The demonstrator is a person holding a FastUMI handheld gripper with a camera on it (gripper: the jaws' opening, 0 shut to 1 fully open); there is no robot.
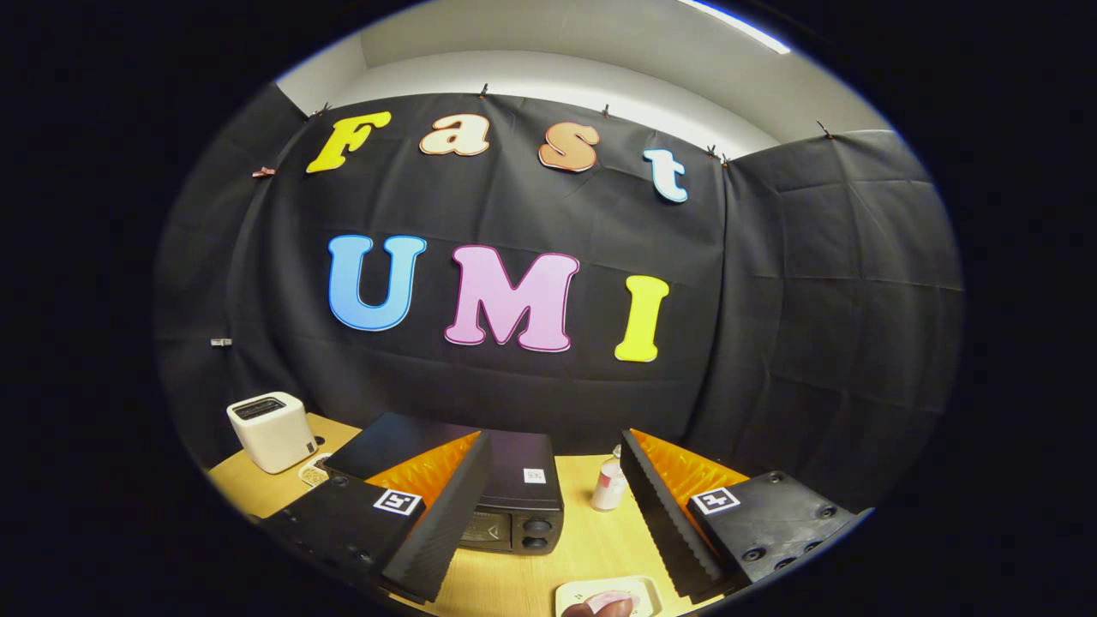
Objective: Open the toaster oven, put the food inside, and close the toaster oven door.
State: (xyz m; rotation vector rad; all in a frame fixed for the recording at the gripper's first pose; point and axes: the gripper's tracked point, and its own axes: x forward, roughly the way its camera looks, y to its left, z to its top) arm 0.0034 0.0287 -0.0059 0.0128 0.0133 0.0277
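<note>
Gripper view: gripper (pixel 553 514) spread wide, holding nothing. Black boxy toaster oven (pixel 514 493) on pale wooden table (pixel 591 548), just ahead, partly behind one finger, door closed. Pink food on small cream tray (pixel 610 594) between the fingertips. White toaster (pixel 272 431) well apart; small bottle (pixel 609 484) beside the oven.

The black toaster oven (pixel 514 493) stands on the wooden table (pixel 591 548) toward its back edge, door shut, two knobs facing front. Pink food (pixel 607 600) lies in a pale tray (pixel 570 593) at the table's near edge.
</note>
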